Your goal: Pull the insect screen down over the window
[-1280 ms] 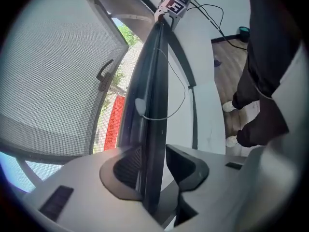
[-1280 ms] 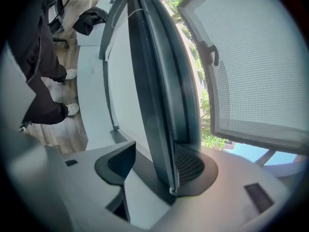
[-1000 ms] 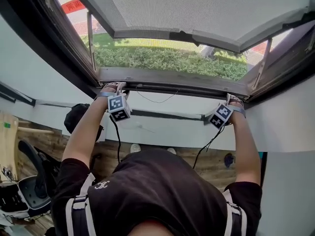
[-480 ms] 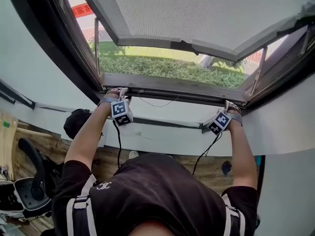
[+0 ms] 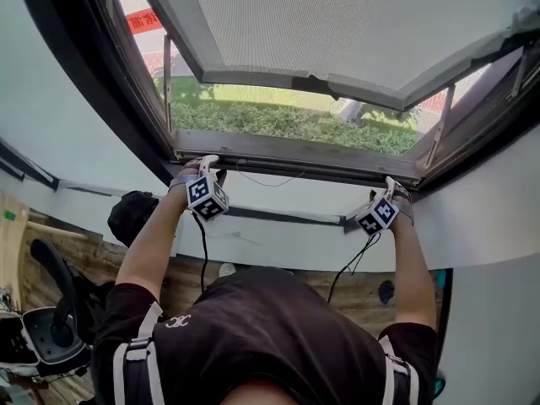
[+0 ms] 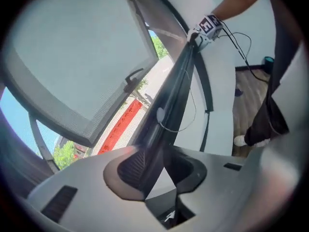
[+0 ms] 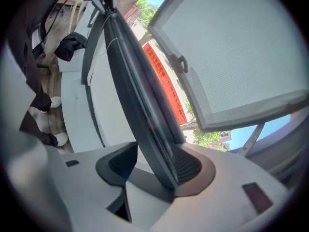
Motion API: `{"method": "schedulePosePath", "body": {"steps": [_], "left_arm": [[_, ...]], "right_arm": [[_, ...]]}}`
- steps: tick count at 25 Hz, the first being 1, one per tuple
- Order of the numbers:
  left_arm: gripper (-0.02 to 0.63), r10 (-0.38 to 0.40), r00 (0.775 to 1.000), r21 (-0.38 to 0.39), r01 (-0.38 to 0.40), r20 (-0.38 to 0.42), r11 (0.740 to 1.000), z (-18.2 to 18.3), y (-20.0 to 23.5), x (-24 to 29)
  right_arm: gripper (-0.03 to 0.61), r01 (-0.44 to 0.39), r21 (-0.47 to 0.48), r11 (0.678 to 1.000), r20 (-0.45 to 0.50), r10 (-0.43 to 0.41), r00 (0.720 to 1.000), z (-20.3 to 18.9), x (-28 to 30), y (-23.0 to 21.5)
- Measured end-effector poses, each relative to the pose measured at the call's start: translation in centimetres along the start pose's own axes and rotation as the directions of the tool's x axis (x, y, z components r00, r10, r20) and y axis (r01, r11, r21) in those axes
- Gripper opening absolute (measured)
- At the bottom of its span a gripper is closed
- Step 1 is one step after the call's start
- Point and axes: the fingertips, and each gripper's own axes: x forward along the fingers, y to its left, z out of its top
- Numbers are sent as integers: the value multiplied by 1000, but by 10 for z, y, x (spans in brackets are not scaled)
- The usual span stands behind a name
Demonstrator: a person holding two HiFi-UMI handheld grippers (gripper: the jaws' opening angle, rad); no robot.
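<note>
Right now both of my grippers sit on the insect screen's dark bottom bar (image 5: 295, 152), which lies along the lower edge of the window opening, just above the white wall (image 5: 287, 234). My left gripper (image 6: 161, 170) meets the bar near its left end and my right gripper (image 7: 154, 167) near its right end, well apart from each other. On the left, the bar runs between my fingers, which have just been easing wider. It lies against one ribbed pad (image 6: 133, 167) while a pale sliver of gap shows on its other side, so nothing is clamped. On the right, the fingers have drawn in a little but stand wide. There the bar leans on the ribbed pad (image 7: 186, 165) nearer the outdoors, with clear space between it and the other pad. A thin cord (image 5: 270, 179) droops in a loop below the bar's middle. Beyond the bar I see grass (image 5: 278, 121), and above that the pale window sash (image 5: 337, 24) tilts outward, its handle (image 5: 312, 83) on the lower edge.
</note>
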Motion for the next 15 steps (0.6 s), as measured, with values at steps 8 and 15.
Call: {"method": "schedulePosePath", "body": {"steps": [8,15], "left_arm": [[66,91,985,-420,-20,148,907,29,10,-29],[8,355,883,-688,-52,306,724,91,64,-93]], "right_arm": [[182,-130,505,853,317,-44,947,54,-51,-21],[46,-276,739,615,541,-297,787,129,-124,-65]]}}
